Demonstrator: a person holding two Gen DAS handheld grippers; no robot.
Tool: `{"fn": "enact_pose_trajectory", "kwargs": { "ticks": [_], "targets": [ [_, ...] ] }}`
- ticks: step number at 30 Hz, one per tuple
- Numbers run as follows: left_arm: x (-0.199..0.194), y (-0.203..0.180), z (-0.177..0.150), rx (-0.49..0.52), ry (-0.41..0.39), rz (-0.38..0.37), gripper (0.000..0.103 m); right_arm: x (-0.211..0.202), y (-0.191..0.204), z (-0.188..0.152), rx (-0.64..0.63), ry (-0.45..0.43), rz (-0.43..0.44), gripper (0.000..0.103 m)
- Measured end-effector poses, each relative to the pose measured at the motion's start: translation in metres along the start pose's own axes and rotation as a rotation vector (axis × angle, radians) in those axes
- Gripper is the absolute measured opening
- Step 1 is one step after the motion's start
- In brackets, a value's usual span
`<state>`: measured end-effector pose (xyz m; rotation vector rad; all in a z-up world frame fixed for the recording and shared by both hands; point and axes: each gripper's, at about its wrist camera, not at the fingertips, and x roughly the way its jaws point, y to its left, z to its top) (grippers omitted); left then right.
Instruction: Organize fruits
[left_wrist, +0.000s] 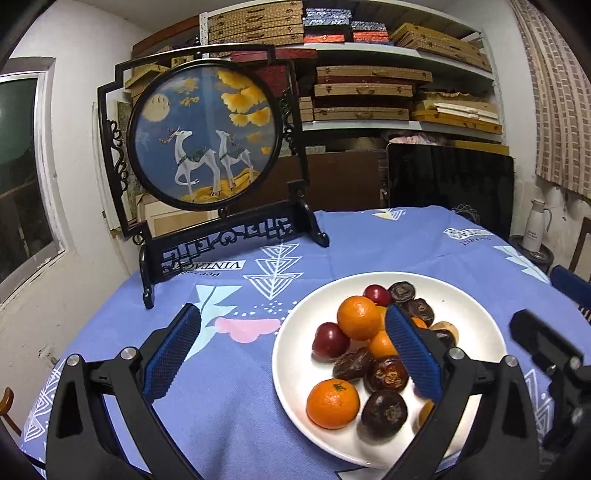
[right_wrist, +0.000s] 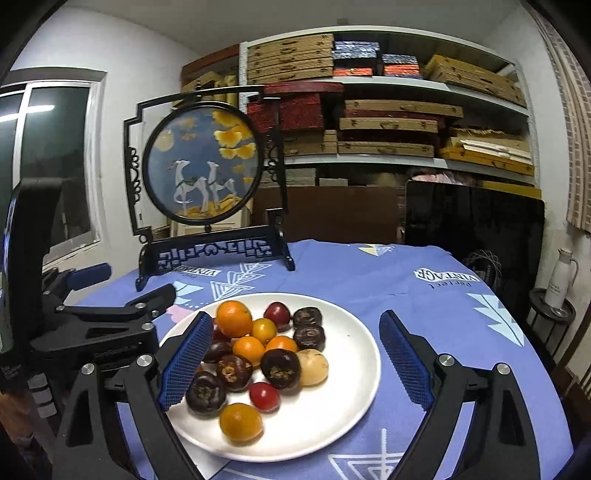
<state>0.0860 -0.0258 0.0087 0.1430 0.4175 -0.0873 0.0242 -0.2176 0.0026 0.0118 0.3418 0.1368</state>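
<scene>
A white plate (left_wrist: 476, 328) holds a heap of mixed fruit: orange mandarins (left_wrist: 332, 403), dark red plums (left_wrist: 330, 340) and dark brown water chestnuts (left_wrist: 384, 412). My left gripper (left_wrist: 293, 356) is open and empty above the plate's left rim. In the right wrist view the same plate (right_wrist: 351, 373) shows the mandarins (right_wrist: 233, 318), chestnuts (right_wrist: 280, 367), a red fruit (right_wrist: 263, 396) and a pale yellow fruit (right_wrist: 313, 366). My right gripper (right_wrist: 295, 365) is open and empty, hovering over the fruit.
A blue patterned cloth (left_wrist: 229, 417) covers the table. A black framed round deer screen (left_wrist: 205, 136) stands at the table's back left. A dark monitor (left_wrist: 450, 184) and stacked shelves stand behind. A white flask (left_wrist: 535, 225) sits on a side stand.
</scene>
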Motion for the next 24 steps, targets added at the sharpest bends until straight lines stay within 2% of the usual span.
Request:
{"fn": "enact_pose_trajectory", "kwargs": {
  "ticks": [6, 9, 12, 17, 20, 24],
  "targets": [
    [0.005, -0.004, -0.004, 0.005, 0.056, -0.028, 0.098, -0.001, 0.002, 0.0, -0.012, -0.014, -0.019, 0.092],
    [0.006, 0.001, -0.006, -0.038, 0.081, 0.003, 0.098, -0.003, 0.001, 0.0, -0.005, -0.026, -0.024, 0.092],
    [0.008, 0.008, -0.006, -0.077, 0.105, 0.002, 0.098, -0.005, 0.002, -0.001, -0.011, -0.039, -0.016, 0.092],
    [0.022, 0.012, -0.008, -0.085, 0.164, 0.015, 0.098, -0.003, 0.007, -0.003, -0.036, -0.031, -0.021, 0.092],
    [0.025, 0.011, -0.01, -0.072, 0.166, 0.047, 0.098, -0.003, 0.006, -0.003, -0.035, -0.031, -0.02, 0.092],
    [0.024, 0.014, -0.009, -0.088, 0.174, 0.018, 0.098, -0.002, 0.009, -0.004, -0.044, -0.024, -0.021, 0.092]
  ]
}}
